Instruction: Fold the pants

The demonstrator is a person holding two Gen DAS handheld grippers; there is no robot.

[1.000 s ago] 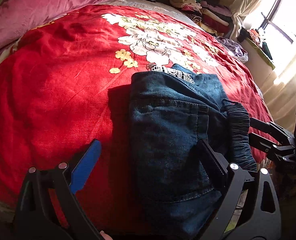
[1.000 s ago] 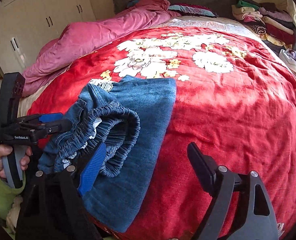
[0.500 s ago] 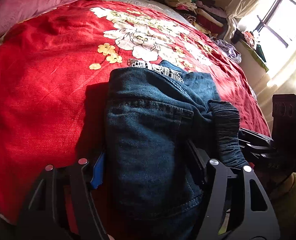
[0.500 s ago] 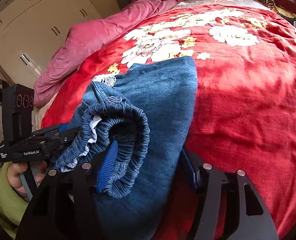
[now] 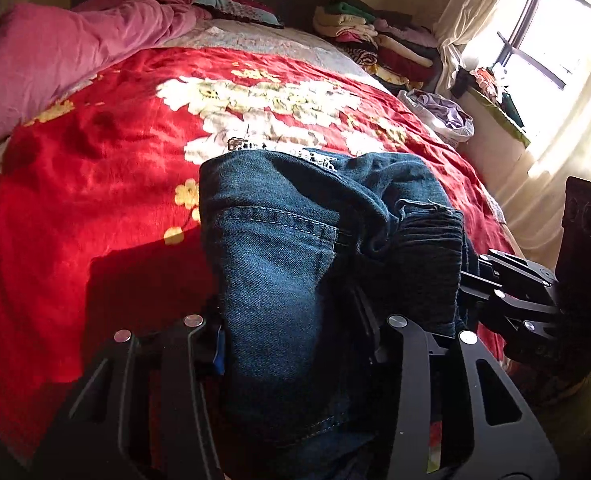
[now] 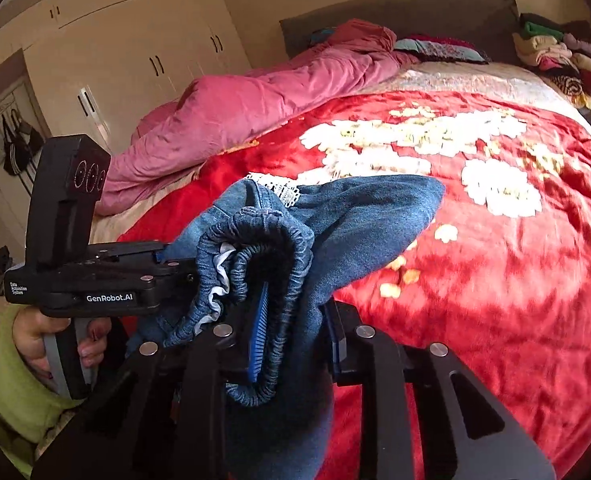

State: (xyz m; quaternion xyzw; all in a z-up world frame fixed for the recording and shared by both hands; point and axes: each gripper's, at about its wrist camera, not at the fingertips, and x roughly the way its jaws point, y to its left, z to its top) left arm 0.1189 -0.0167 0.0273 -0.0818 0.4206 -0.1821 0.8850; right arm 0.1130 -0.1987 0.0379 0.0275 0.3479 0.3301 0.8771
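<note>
The folded blue denim pants (image 5: 279,264) hang lifted above the red flowered blanket (image 5: 75,184). My left gripper (image 5: 295,332) is shut on the pocket side of the bundle. My right gripper (image 6: 295,320) is shut on the elastic waistband (image 6: 271,248) side of the pants (image 6: 359,216). In the left wrist view the right gripper (image 5: 507,288) grips the waistband at the right. In the right wrist view the left gripper (image 6: 167,268) grips the bundle at the left. A white lace trim (image 6: 275,186) sticks out at the far edge.
A pink duvet (image 6: 255,96) lies along the bed's left side. Stacked folded clothes (image 5: 375,40) sit at the far right corner. A window (image 5: 551,40) and a sill are at the right. A wardrobe (image 6: 127,48) stands to the left.
Both grippers went from open around the pants to shut on them. The bundle has been lifted off the blanket, and the views have tilted upward.
</note>
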